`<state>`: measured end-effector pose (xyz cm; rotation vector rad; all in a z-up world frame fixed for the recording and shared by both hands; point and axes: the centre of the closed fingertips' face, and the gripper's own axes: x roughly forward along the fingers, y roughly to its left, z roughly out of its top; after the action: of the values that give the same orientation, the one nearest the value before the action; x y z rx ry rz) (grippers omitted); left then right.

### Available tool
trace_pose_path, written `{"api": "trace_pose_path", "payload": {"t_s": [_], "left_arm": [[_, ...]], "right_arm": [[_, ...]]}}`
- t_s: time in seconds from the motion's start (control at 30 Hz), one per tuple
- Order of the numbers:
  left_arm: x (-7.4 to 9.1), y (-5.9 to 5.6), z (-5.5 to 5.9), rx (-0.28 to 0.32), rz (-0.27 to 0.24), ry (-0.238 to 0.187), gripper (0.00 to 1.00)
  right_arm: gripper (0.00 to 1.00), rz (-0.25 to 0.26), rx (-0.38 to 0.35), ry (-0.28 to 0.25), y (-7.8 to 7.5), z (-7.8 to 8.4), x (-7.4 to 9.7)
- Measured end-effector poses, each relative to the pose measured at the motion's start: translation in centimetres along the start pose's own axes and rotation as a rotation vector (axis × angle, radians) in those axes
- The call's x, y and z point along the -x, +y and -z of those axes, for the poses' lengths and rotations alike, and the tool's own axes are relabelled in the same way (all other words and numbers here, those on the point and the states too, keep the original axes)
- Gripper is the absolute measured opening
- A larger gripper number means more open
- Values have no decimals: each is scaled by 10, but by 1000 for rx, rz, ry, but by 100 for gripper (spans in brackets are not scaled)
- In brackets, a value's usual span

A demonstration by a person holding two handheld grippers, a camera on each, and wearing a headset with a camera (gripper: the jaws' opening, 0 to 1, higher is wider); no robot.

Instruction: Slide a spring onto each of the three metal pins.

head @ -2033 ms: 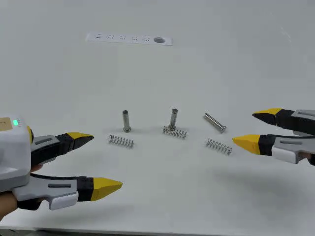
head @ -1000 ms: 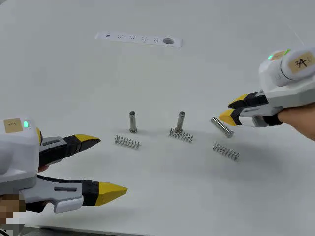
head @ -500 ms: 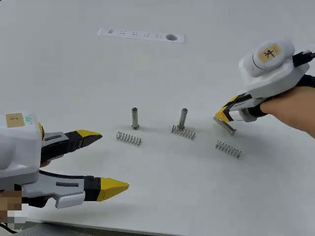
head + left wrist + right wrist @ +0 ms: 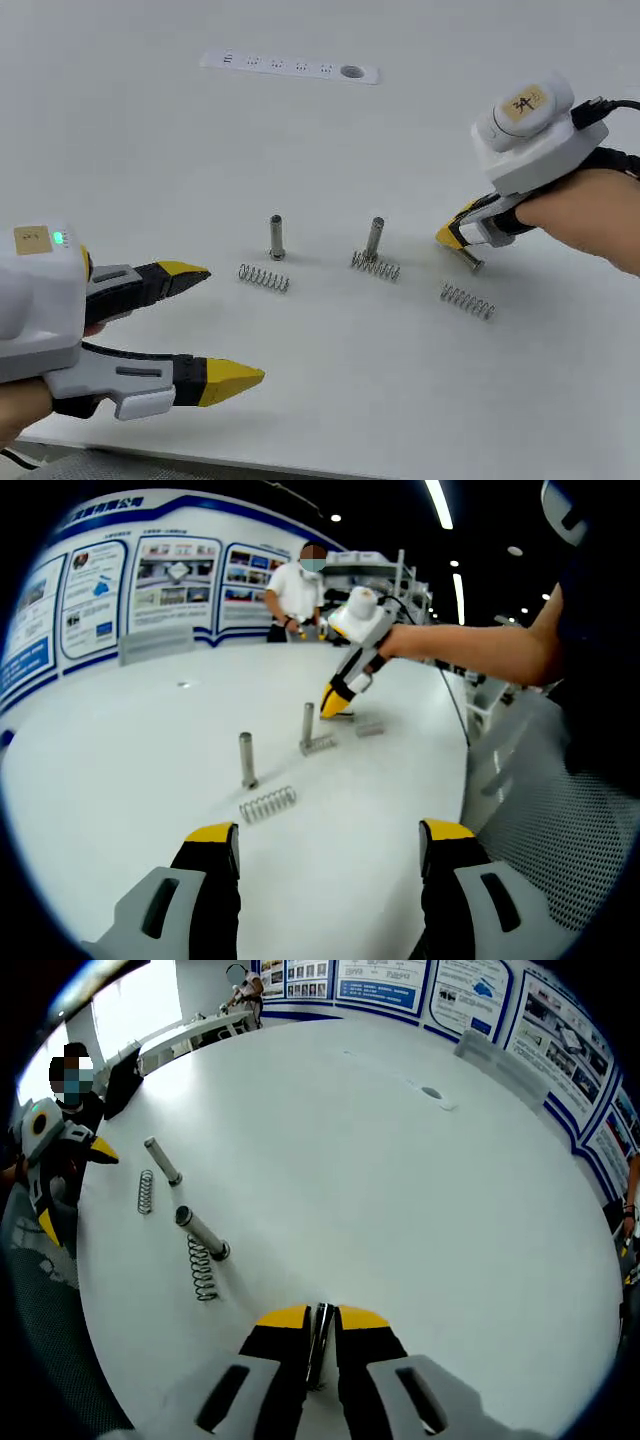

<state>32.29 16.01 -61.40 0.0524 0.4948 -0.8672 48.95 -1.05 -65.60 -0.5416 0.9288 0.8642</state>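
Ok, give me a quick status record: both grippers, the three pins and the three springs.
pin and spring sides: as seen in the head view
left gripper: open, holding nothing
right gripper: shut on right pin
left pin: upright, bare
middle pin: upright, bare
right pin: not upright, bare, gripped at one end
left spring: flat on the table, in front of left pin
middle spring: flat, at middle pin's foot
right spring: flat, in front of right pin
springs on pins: none yet
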Motion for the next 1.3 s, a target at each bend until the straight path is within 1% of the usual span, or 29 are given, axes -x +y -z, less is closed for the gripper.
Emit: {"api": "trace_pose_path", "payload": {"t_s": [0.23, 0.47, 0.6, 0.77, 0.87, 0.97, 1.1, 1.2, 1.3], "left_arm": [[0, 0, 0, 3, 1, -1, 75], [0, 0, 0, 6, 2, -3, 74], [0, -1, 0, 6, 5, -1, 74], [-1, -1, 1, 5, 8, 2, 74], [-1, -1, 1, 5, 9, 3, 74], [-1, -1, 1, 5, 10, 5, 73], [-1, -1, 1, 6, 8, 3, 73], [0, 0, 1, 7, 5, 0, 73], [-1, -1, 0, 6, 6, -1, 73]], "right_arm": [[10, -3, -9, 20, 1, 2, -2], [10, -2, 3, 46, 2, 4, -5], [10, -2, 11, 71, 3, 5, -5], [10, 4, 10, 128, 5, 5, -6], [10, 19, 61, 177, 6, 5, -6], [10, 25, 80, 210, 7, 5, -6], [10, 12, 85, 232, 8, 6, -6], [10, -8, 85, 241, 8, 6, -6], [10, -15, 85, 248, 9, 6, -6]]}}
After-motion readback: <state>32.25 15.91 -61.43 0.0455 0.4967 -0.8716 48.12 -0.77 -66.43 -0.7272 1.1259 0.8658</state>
